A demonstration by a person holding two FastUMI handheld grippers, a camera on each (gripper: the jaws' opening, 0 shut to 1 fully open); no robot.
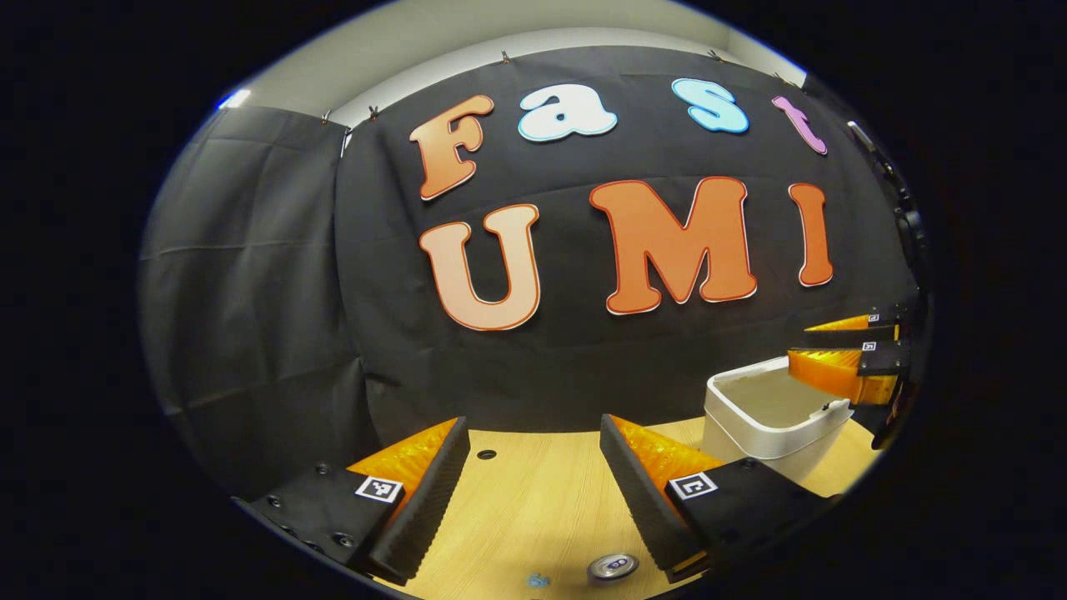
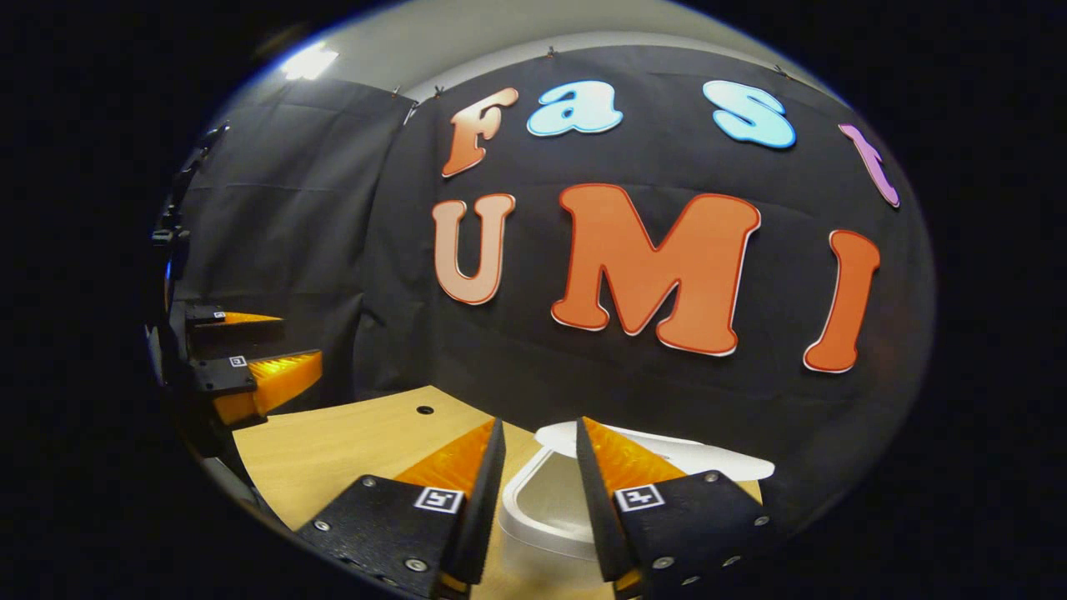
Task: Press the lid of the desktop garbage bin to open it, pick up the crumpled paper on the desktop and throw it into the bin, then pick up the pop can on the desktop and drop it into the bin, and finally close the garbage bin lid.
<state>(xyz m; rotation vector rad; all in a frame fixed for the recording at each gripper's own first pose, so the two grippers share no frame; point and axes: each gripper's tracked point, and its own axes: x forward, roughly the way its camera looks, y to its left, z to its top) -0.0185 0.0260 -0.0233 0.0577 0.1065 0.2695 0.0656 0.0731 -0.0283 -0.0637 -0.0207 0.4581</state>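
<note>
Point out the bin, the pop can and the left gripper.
bin (image 1: pixel 750 392): left gripper view, its front rim.
pop can (image 1: pixel 613 567): left gripper view, its top.
left gripper (image 1: pixel 533 492): left gripper view, midway between its fingers.

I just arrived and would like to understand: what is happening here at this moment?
A person holds two grippers over a wooden table. The white bin stands open. The right gripper hovers above the bin, jaws apart and holding nothing. The left gripper hangs open above the pop can, which is upright on the table, not yet grasped.
</note>
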